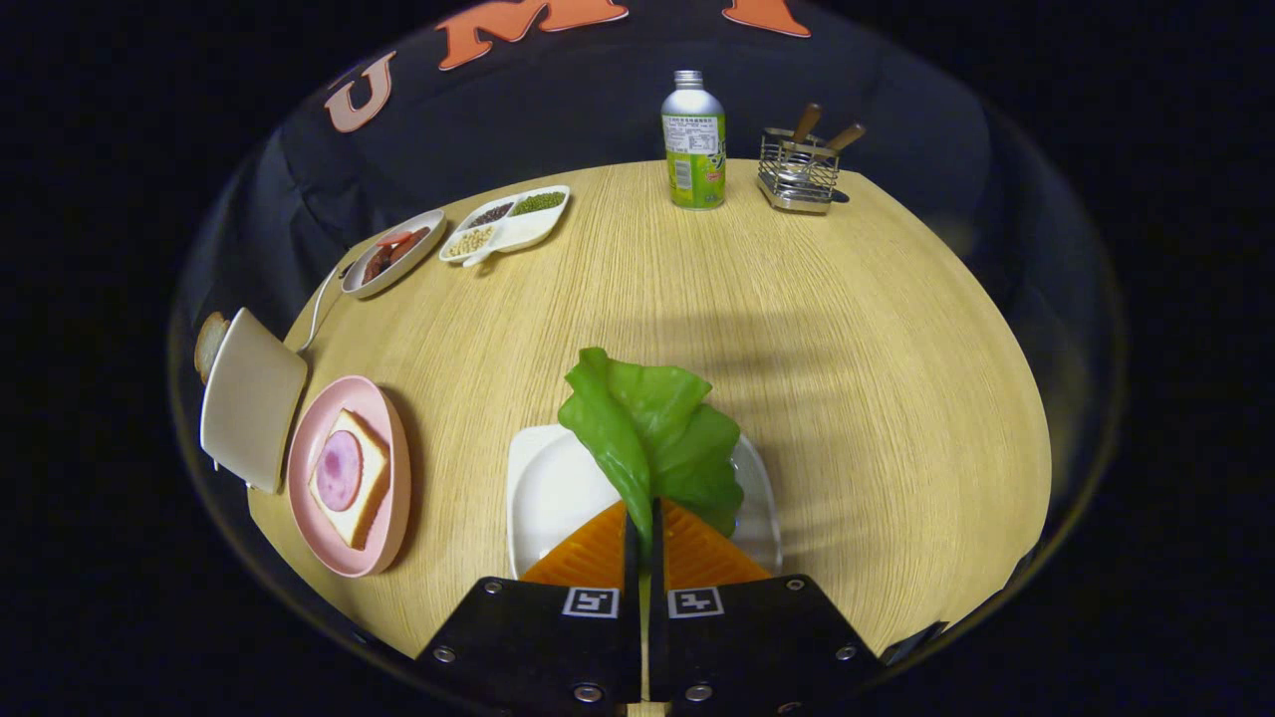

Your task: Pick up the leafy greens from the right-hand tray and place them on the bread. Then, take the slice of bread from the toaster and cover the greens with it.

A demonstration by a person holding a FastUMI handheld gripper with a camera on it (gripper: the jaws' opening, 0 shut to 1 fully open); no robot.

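While the claw (642,533) pinches the lettuce leaf (652,438) by its stem end above the white tray (543,488), the floppy blade ahead could slip free or miss the bread (349,478) on the pink plate (304,468) far off to its left.

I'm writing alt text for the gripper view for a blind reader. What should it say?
The gripper is shut on a leafy green above a white tray on a wooden table. To its left, a pink plate holds bread topped with meat, beside a toaster.
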